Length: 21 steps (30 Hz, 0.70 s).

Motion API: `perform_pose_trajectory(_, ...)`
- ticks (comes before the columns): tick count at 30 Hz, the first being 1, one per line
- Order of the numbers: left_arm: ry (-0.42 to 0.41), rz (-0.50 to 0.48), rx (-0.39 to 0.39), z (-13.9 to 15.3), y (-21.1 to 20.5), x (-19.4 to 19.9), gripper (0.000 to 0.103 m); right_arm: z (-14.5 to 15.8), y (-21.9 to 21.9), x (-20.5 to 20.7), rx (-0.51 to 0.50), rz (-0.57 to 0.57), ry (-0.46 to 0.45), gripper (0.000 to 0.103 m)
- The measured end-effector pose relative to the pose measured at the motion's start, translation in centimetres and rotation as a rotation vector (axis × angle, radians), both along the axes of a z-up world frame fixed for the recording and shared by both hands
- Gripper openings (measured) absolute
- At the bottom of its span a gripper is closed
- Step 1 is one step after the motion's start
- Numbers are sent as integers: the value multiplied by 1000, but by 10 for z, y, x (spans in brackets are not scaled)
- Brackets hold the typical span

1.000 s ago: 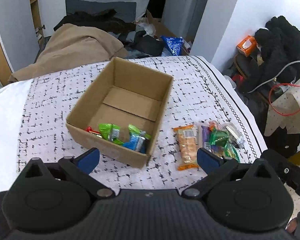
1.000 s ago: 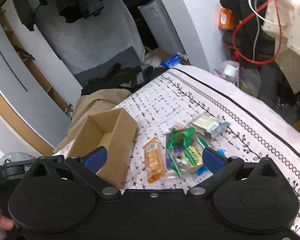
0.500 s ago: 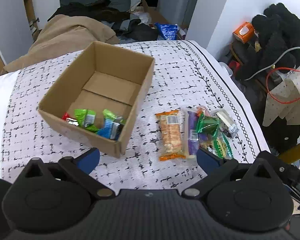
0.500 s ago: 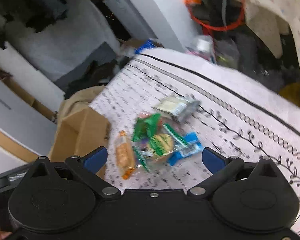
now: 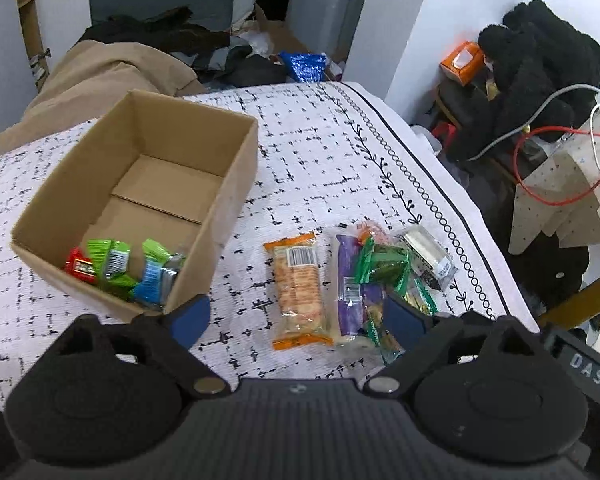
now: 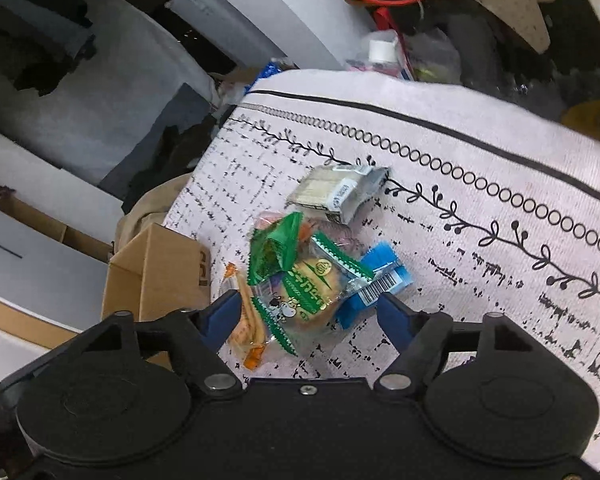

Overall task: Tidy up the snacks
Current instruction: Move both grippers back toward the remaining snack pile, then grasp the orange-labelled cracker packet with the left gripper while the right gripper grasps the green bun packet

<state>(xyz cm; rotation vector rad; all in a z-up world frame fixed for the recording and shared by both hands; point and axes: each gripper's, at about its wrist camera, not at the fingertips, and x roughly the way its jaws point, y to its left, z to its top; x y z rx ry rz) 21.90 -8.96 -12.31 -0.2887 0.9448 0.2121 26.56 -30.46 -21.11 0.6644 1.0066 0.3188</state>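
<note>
An open cardboard box (image 5: pixel 236 152) stands on the patterned cloth with several small green, red and blue snack packets (image 5: pixel 120 264) in its near corner. To its right lies a pile of snacks: an orange cracker pack (image 5: pixel 298 284), a purple pack (image 5: pixel 350 292), a green packet (image 5: pixel 382 264) and a grey wafer pack (image 5: pixel 424 252). My left gripper (image 5: pixel 296 322) is open and empty above the near end of the cracker pack. My right gripper (image 6: pixel 308 320) is open, low over the pile, its fingers on either side of a green-edged biscuit pack (image 6: pixel 312 288) and a blue packet (image 6: pixel 380 280). The box corner (image 6: pixel 160 276) shows at left.
The cloth-covered table (image 5: pixel 320 152) ends at the right with a bordered edge (image 5: pixel 440 208). Beyond it are a black plush heap (image 5: pixel 532 72), red and white cables (image 5: pixel 540 160) and an orange tissue box (image 5: pixel 462 62). Clothes lie behind the table (image 5: pixel 120 68).
My left gripper has shifted right, from in front of the box to the snack pile. My right gripper has dropped down close over the pile, which now lies between its fingers.
</note>
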Motion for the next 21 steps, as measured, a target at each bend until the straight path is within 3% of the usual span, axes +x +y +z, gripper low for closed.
perform_pose_trajectory(8, 31, -13, -25, -22, 1, 17, 76, -18, 11, 13, 23, 4, 55, 71)
perform_pose_trajectory(21, 68, -28, -23, -54, 1, 42, 68, -45, 21, 31, 43, -15, 125, 66)
